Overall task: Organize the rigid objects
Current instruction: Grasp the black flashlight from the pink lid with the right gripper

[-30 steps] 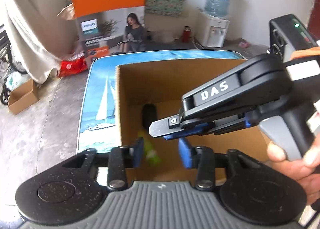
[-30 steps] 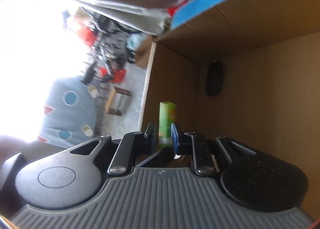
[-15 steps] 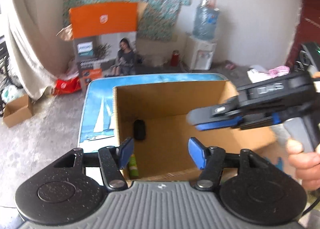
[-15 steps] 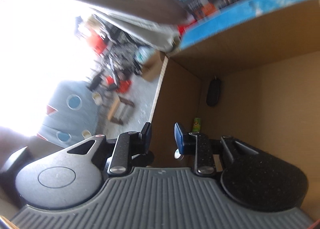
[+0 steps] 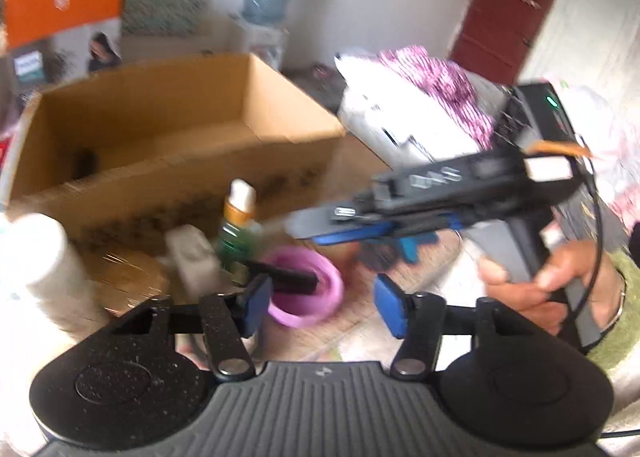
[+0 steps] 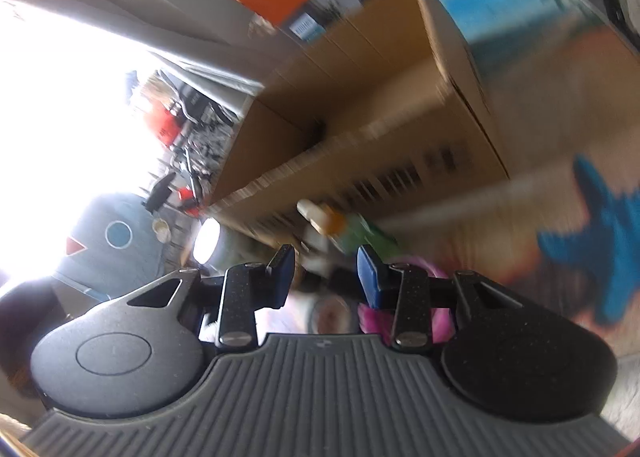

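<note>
The open cardboard box (image 5: 132, 125) stands at the back left with a dark object (image 5: 84, 161) inside. In front of it stand a green bottle (image 5: 238, 225) with a white cap, a white container (image 5: 36, 253) and a pink ring-shaped bowl (image 5: 308, 293) with a black piece (image 5: 288, 277) lying across it. My left gripper (image 5: 324, 303) hovers over the bowl, jaws closing, nothing between them. My right gripper (image 5: 312, 223), held by a hand (image 5: 532, 281), points left above a blue star-shaped toy (image 5: 408, 249). In its own view the right gripper (image 6: 326, 277) is opening and empty, facing the green bottle (image 6: 352, 233) and box (image 6: 360, 129).
A whitish block (image 5: 192, 257) and a brown wrapped item (image 5: 128, 277) sit left of the bottle. White and purple cloth (image 5: 420, 97) is piled at the back right. The blue toy (image 6: 600, 233) lies right of the box. Both views are motion-blurred.
Both grippers have pulled back out of the box towards the items in front of it. The right gripper let go of a green bottle inside the box and opened wider.
</note>
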